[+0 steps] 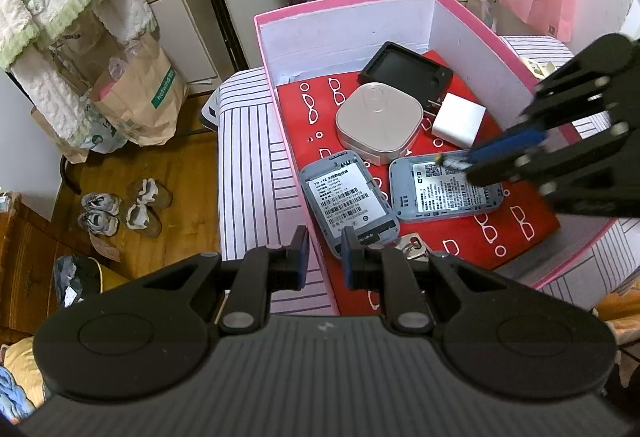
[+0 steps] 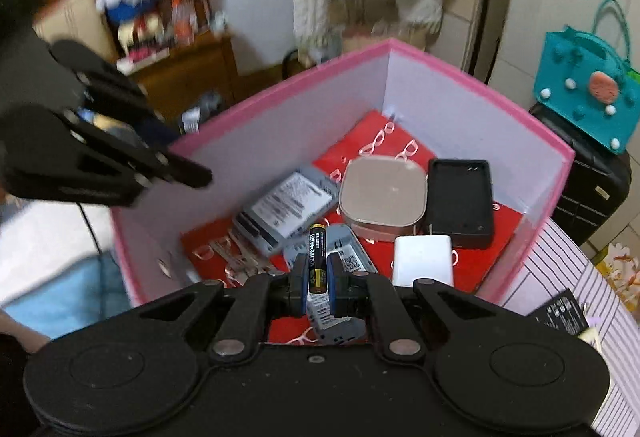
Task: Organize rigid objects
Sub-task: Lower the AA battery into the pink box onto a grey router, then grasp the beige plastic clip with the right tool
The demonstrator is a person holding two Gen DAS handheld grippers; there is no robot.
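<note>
My right gripper (image 2: 317, 277) is clamped on a small black-and-gold cylindrical battery (image 2: 317, 257), which stands upright between the blue pads (image 2: 331, 277) and pokes out past the fingertips. It hangs inside the pink cardboard box with white inner walls (image 2: 460, 109), above the red sheet printed with white spectacles (image 2: 472, 265) that lines the floor.

My left gripper (image 1: 325, 257) holds nothing; its fingers stand a small gap apart, straddling the near pink wall of the box.

Just past my left fingertips lie two grey pocket routers with their backs off, one on the left (image 1: 348, 199) and one on the right (image 1: 444, 189), side by side with labels showing. My right gripper's tip, with the battery, hovers over the right one. Beyond them sits a rounded square champagne-coloured device (image 1: 378, 121), with a white plug adapter (image 1: 458, 119) touching its right side. Behind both, a black rectangular tray-like case (image 1: 404, 71) leans tilted against the far wall.

The box rests on a white surface with dark stripes (image 1: 244, 157).
</note>
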